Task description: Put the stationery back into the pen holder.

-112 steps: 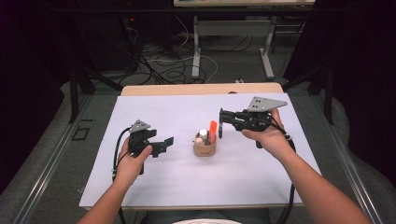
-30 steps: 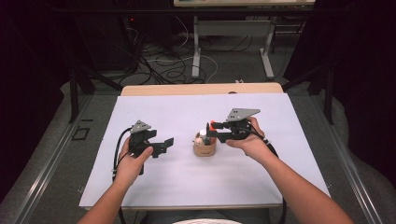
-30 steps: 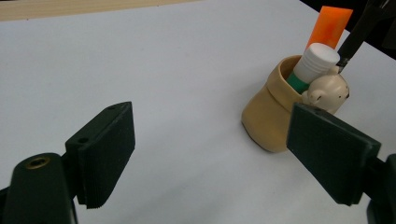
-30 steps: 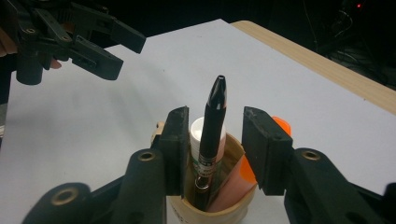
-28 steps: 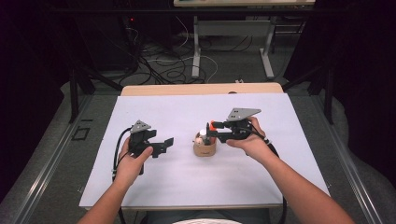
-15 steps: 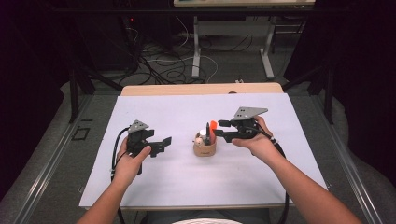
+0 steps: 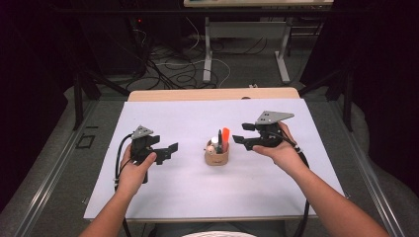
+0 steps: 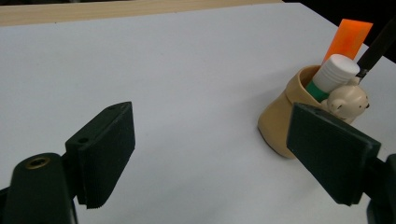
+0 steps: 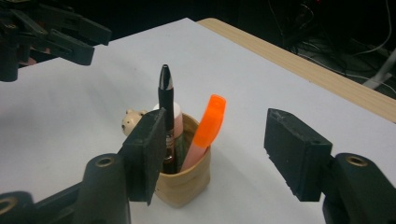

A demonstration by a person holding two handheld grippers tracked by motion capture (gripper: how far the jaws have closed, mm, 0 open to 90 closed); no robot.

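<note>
From above, the pen cup (image 7: 217,153) stands mid-desk (image 7: 197,197) between both grippers, the left gripper (image 8: 224,154) shows empty open jaws beside it, and the right gripper (image 9: 219,154), jaws just opening off the orange marker (image 9: 208,123), seems finished placing and should withdraw.

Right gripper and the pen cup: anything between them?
No. In the high view only bare white table cover separates the right gripper from the pen cup; its jaws have just opened, empty.
</note>
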